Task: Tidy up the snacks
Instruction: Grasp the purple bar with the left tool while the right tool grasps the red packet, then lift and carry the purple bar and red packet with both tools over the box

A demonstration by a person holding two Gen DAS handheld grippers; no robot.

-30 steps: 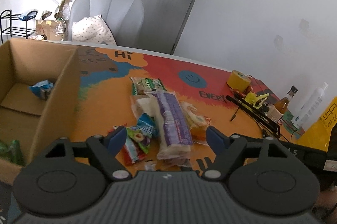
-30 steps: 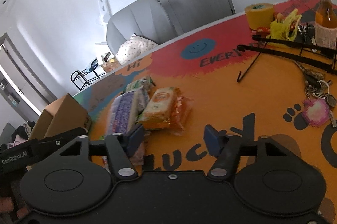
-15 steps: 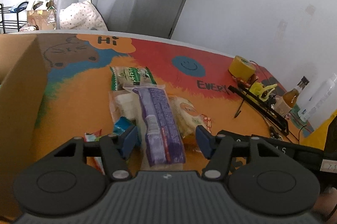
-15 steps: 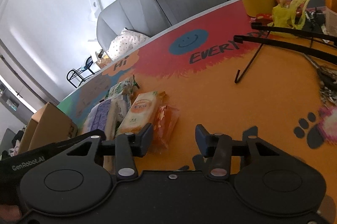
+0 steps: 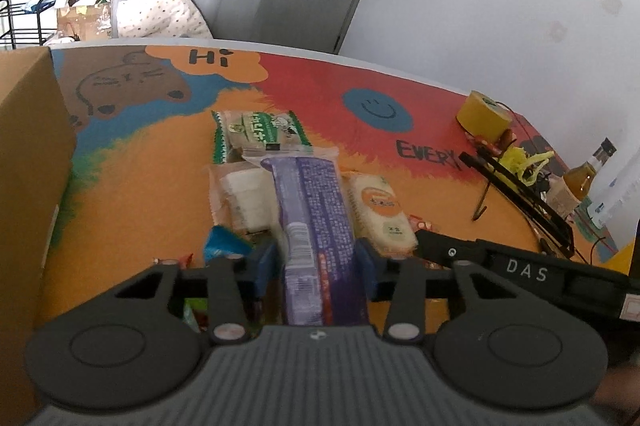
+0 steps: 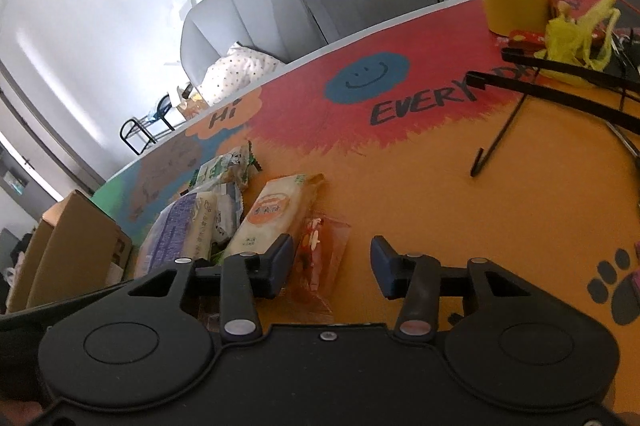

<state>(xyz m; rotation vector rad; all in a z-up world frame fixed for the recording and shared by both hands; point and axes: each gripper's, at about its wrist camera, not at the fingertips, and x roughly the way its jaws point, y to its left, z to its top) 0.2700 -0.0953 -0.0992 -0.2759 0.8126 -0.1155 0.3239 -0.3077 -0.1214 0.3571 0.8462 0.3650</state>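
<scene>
Left tongs point(image 5: 316, 266) closing around purple packet point(image 5: 316, 209) – near end hidden, right tongs point(image 6: 330, 266) apart – orange sachet point(image 6: 322, 262) between

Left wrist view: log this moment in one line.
left gripper: closing around purple snack pack | right gripper: open over orange sachet | cardboard box: left of pile

Two handheld grippers, dark plastic with blue finger pads

The left gripper point(image 5: 316, 262) is showing a grey ribbed housing, two round discs and silver screws. Right of that housing, white "DAS" lettering is showing on the right gripper point(image 6: 331, 266), whose own smooth black body is wearing matching discs and screws.
</scene>
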